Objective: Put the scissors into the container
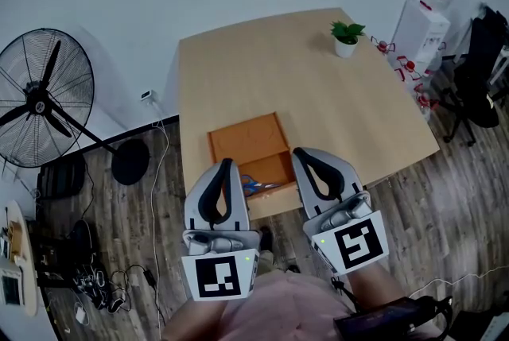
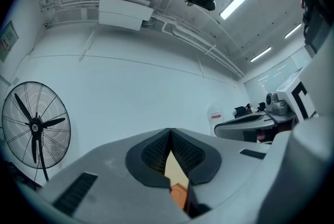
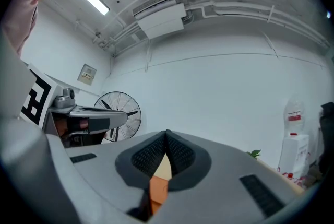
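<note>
At the near edge of the table sits one orange container, a shallow open box with a raised rim. Its far part is bare and brightly lit, and its near part is darker. One pair of scissors lies in that darker near part. The blue handles point toward the left gripper and the pale blades toward the right gripper. The handles are partly covered by the left gripper, and the scissors are too small to tell whether the blades are apart. Nothing else can be made out in the container.

Both grippers hang over the table's near edge, one on each side of the scissors, and their bodies cover the container's near corners. Each gripper's own view shows its two jaws closed tip to tip with nothing held between the pads. A narrow slit below the tips shows only a sliver of pale table and orange container.

Farther off, one small potted plant stands near the table's far right corner, well apart from the container. On the floor to the left stands one fan, with a tangle of cables nearer the person. One water dispenser stands at the right by the wall, and beside it a dark chair is cut off by the edge.
</note>
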